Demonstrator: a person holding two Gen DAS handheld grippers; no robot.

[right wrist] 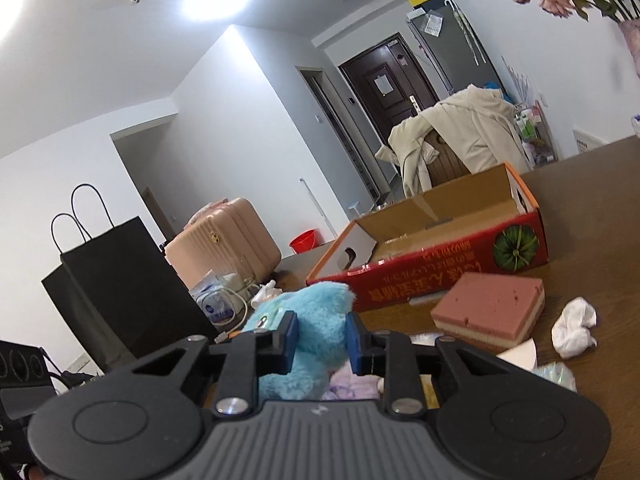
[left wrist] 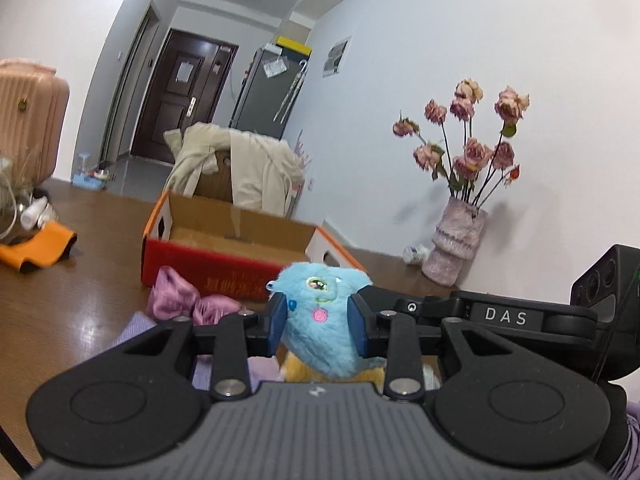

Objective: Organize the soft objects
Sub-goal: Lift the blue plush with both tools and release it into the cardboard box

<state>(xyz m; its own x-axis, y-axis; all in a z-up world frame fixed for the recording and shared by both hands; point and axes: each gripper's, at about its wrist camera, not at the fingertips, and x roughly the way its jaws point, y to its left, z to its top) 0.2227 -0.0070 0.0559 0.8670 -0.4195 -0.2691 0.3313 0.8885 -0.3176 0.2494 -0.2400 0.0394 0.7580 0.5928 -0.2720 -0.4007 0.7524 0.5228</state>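
"DAS" in white capitals on the right gripper (left wrist: 362,300); illegible gold characters on the red box (left wrist: 224,264).

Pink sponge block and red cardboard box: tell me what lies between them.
Only bare wooden table between the pink sponge block and red cardboard box, in the right wrist view.

I log one brown wood-grain worktop (right wrist: 592,216), glossy, carrying a shallow open cardboard box (right wrist: 436,240) with red printed sides and an orange rim. Near its front I count a pink sponge block (right wrist: 490,310), a crumpled white cloth (right wrist: 574,328) and a pink satin bow (left wrist: 180,296). Elsewhere I note a textured lilac vase (left wrist: 456,240) of dried roses, an orange fabric piece (left wrist: 36,246), a black paper bag (right wrist: 124,284) and a pink suitcase (right wrist: 224,240).
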